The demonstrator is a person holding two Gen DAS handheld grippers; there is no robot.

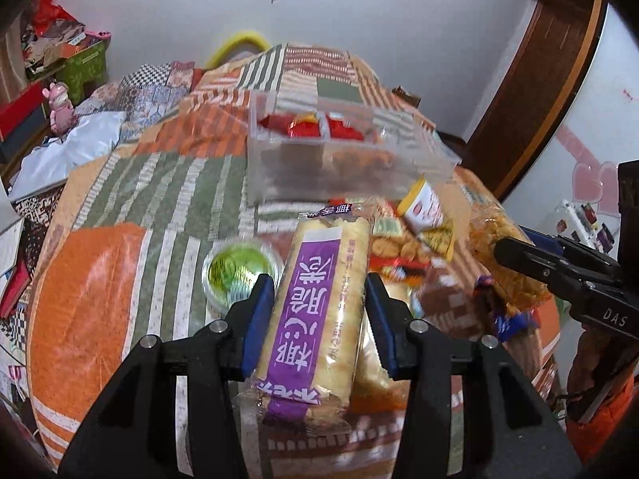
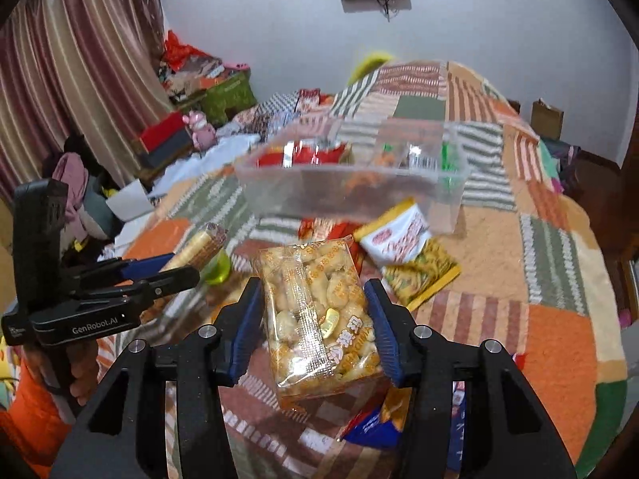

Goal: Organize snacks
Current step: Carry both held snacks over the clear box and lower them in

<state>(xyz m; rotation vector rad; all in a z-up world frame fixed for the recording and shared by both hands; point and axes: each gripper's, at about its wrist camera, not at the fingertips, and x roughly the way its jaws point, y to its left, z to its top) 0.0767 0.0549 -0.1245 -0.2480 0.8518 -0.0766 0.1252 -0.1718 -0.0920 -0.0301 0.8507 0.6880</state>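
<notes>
A long cream wafer packet with a purple label (image 1: 315, 311) is pinched between the left gripper (image 1: 319, 291) fingers, its long axis pointing ahead toward the clear plastic bin (image 1: 343, 159). A clear bag of golden puffed snacks (image 2: 315, 315), seemingly upright, is clamped by the right gripper (image 2: 313, 299). Open patchwork quilt (image 1: 100, 279) lies leftward

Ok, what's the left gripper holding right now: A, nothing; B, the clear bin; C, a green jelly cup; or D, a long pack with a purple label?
D: the left gripper is shut on the purple-label pack, while the jelly cup sits beside it on the blanket.
</notes>
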